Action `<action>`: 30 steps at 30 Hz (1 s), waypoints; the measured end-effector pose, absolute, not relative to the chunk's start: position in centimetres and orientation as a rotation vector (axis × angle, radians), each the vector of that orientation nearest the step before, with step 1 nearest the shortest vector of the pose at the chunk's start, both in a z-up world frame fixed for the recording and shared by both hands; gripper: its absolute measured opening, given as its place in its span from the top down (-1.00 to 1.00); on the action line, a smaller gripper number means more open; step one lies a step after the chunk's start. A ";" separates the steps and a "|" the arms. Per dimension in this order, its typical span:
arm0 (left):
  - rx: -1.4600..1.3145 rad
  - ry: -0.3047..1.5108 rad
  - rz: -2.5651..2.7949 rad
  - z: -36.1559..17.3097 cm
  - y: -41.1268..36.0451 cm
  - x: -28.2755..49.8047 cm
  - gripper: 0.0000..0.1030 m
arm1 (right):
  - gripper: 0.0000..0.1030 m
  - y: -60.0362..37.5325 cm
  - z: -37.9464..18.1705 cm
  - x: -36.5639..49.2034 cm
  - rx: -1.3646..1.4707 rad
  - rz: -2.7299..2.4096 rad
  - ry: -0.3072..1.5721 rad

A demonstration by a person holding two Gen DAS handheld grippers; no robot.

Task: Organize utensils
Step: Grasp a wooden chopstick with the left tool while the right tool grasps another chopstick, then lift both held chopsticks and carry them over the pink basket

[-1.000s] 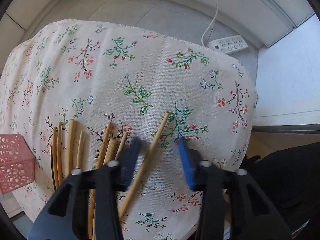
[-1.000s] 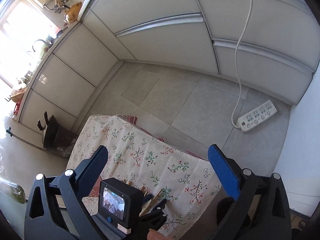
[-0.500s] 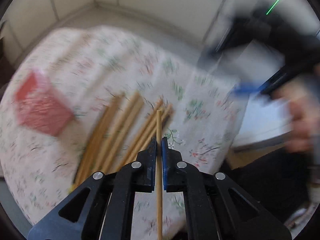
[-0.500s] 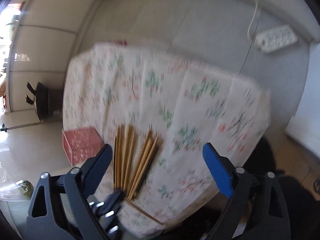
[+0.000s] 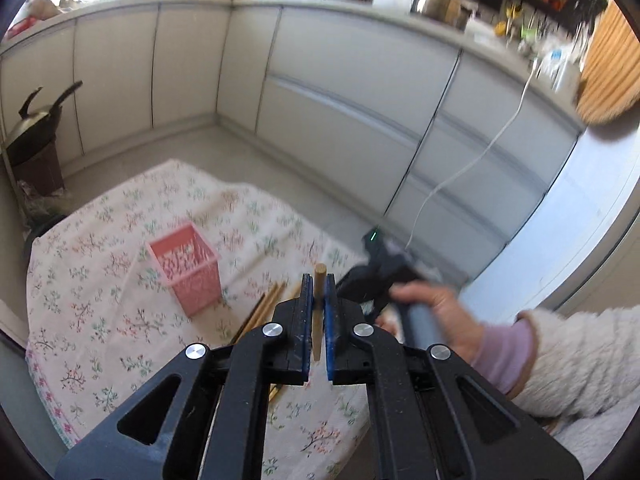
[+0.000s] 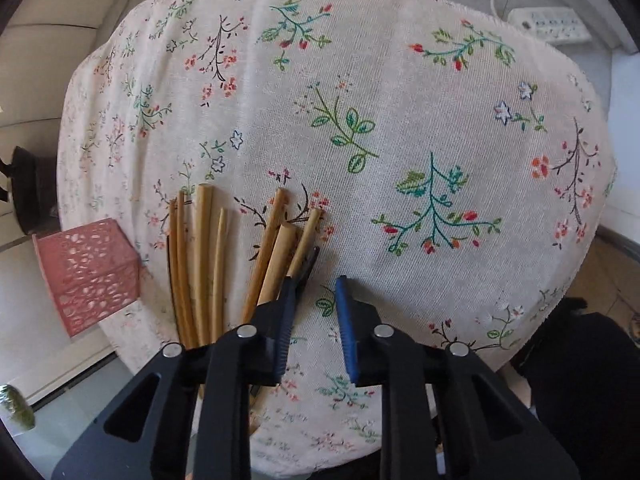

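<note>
Change since the earlier frame: one chopstick has been taken off the cloth and carried upward by the left gripper (image 5: 319, 280); the right gripper (image 6: 313, 284), formerly wide and high, has been brought down close over the cloth.
Left gripper: blue pads clamped together on a single wooden chopstick (image 5: 319, 312), whose blunt end projects just beyond the fingertips.
Right gripper: jaws have just been closing; a narrow gap is left, with only bare cloth seen between the pads.
Remaining chopsticks (image 6: 208, 264): laid side by side on the cloth, ahead and to the left of the right gripper; the nearest one lies just beside its left finger (image 6: 286, 312).
Pink basket (image 5: 186, 268): stood upright on the cloth, ahead and left of the left gripper; seen far left of the right gripper.
Floral tablecloth (image 6: 400, 128): spread beneath both grippers.
Hand (image 5: 436, 316): seen to the right of the left gripper, wrapped round the right gripper's handle.
</note>
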State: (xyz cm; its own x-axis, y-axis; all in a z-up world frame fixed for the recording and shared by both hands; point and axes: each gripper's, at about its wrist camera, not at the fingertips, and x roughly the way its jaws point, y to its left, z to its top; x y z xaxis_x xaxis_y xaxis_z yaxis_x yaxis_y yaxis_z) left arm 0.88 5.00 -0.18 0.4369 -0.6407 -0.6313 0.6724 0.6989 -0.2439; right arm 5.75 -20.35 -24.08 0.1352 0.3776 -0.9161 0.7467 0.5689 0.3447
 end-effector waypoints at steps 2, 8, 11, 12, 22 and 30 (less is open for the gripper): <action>0.017 0.738 -0.810 0.4 5.8 1.0 0.91 | 0.63 -19.6 -23.9 5.8 0.977 -0.347 1.472; -0.083 0.688 -0.762 1.8 7.9 1.6 0.91 | 0.82 -18.2 -23.4 6.7 0.927 -0.305 1.420; -0.122 0.674 -0.733 1.9 8.6 1.8 0.91 | 0.84 -17.1 -23.2 7.9 0.909 -0.281 1.404; -0.130 0.670 -0.723 2.0 8.8 1.8 0.91 | 0.85 -16.9 -23.1 7.9 0.903 -0.272 1.396; -0.184 0.649 -0.661 2.4 9.7 1.9 0.91 | 0.91 -16.3 -15.6 6.2 0.775 -0.095 1.153; -0.242 0.586 -0.567 3.9 10.6 1.8 0.91 | 0.91 -16.2 -6.5 3.1 0.562 0.045 0.931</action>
